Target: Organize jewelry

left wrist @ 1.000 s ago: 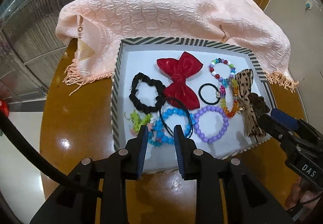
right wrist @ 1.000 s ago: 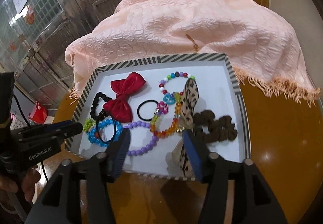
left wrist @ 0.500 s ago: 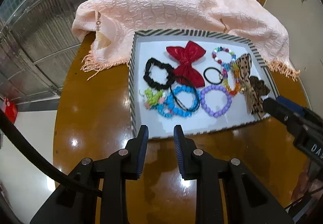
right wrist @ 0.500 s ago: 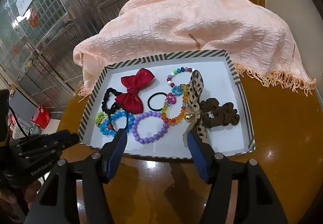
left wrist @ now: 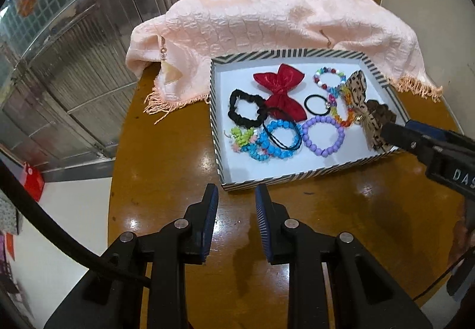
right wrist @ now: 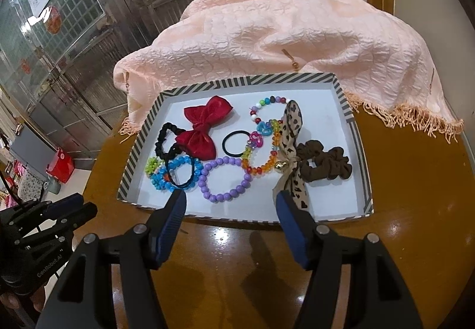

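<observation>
A striped-rim white tray [left wrist: 297, 177] [right wrist: 341, 85] on a round brown table holds jewelry and hair ties: a red bow [left wrist: 282, 91] [right wrist: 204, 127], black scrunchie [left wrist: 245, 109], blue bead bracelet [left wrist: 277, 142], purple bead bracelet [left wrist: 323, 136] [right wrist: 224, 179], leopard bow [right wrist: 292, 150] and brown scrunchie [right wrist: 325, 164]. My left gripper [left wrist: 236, 195] is open and empty, above the table in front of the tray. My right gripper [right wrist: 231, 199] is open wide and empty at the tray's near edge; it also shows in the left wrist view [left wrist: 415, 142].
A peach fringed cloth [left wrist: 267, 17] [right wrist: 282, 38] is heaped behind the tray. Bare brown table [left wrist: 166, 150] lies left of and in front of the tray. Metal shutters [left wrist: 74, 47] stand behind. A red box [right wrist: 61, 165] sits on the floor at left.
Both grippers have pulled back from the tray toward the near side of the table. The left gripper, over the blue bracelet before, is now outside the tray. Both stay open and empty.
</observation>
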A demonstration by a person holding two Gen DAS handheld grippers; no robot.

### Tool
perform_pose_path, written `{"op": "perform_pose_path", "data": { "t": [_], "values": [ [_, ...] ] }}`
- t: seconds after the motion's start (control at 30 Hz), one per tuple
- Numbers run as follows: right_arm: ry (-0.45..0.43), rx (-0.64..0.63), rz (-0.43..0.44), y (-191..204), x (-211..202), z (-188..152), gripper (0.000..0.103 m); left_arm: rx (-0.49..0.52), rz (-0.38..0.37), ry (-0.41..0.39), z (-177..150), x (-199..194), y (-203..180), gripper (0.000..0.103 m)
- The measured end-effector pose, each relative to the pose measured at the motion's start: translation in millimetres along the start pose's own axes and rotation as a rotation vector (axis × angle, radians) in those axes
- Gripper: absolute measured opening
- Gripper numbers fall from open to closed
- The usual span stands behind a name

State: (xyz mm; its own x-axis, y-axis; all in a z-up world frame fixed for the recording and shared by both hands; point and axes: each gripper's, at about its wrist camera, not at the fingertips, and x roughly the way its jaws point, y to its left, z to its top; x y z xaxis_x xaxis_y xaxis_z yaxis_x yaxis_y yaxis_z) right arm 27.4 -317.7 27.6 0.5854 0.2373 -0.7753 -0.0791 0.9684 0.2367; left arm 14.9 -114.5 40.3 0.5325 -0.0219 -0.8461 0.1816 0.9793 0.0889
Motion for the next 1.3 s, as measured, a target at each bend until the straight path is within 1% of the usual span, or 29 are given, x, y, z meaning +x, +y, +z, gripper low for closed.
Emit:
{"op": "perform_pose_path", "data": {
  "t": [0.2,0.3,0.57,1.03,1.17,1.3],
  "values": [
    [-0.018,-0.019,-0.007,4.0,-8.5,1.4,0.066,-0.021,0.000,-0.056,5.0,-14.1,1.2,0.013],
    [-0.024,-0.020,-0.015,3.6,-10.2,1.8,0.066,-0.042,0.027,-0.097,8.8,-20.1,4.5,0.013],
    [-0.047,-0.021,-0.021,4.5,-16.8,3.2,0.066,-0.066,0.037,-0.151,16.3,-24.6,8.5,0.013],
    [-0.040,-0.039,-0.021,9.5,-12.6,5.5,0.067,-0.073,0.025,-0.142,20.2,-15.9,2.7,0.013],
    [-0.044,-0.055,-0.032,11.5,-13.7,5.6,0.067,-0.079,0.009,-0.133,21.5,-13.2,2.4,0.013],
    [-0.041,-0.051,-0.030,9.4,-13.8,4.9,0.068,-0.060,0.010,-0.141,22.1,-13.4,-2.9,0.013]
  ]
}}
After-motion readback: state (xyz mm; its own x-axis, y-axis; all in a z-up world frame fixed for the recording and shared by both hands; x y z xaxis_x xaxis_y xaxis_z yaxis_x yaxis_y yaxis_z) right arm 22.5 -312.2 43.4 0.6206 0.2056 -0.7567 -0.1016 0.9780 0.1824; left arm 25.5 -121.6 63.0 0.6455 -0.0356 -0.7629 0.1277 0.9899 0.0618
